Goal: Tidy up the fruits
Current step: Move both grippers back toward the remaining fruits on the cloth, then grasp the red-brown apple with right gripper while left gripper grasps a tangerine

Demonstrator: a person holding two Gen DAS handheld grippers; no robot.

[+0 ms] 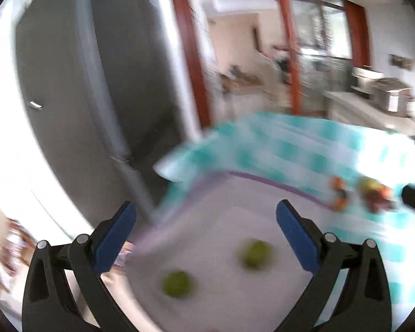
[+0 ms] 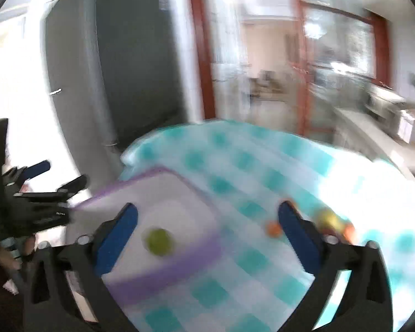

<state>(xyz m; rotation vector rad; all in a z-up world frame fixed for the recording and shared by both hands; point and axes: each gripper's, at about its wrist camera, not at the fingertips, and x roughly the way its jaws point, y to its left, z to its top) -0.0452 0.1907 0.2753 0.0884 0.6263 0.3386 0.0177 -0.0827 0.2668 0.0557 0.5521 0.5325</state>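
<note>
Fridge: a tall grey fridge (image 1: 77, 83) stands behind the counter's far left corner, blurred in both views.
Counter: covered by a teal-and-white checked cloth (image 2: 235, 182).
Tray: a white tray with a purple rim (image 2: 177, 251) lies on the cloth at the counter's left side.
Left gripper (image 1: 206, 229): fingers released and spread wide, nothing between the pads, held above the tray.
Right gripper (image 2: 207, 231): fingers likewise released and empty, over the tray's right edge and the cloth.
Green fruits: two round green fruits (image 1: 177, 283) (image 1: 256, 254) lie apart inside the tray; the right wrist view shows only one.
Other fruits: a small heap of orange, yellow and reddish fruit (image 1: 370, 193) lies on the cloth, well to the right of the tray; too blurred to name each piece.
</note>
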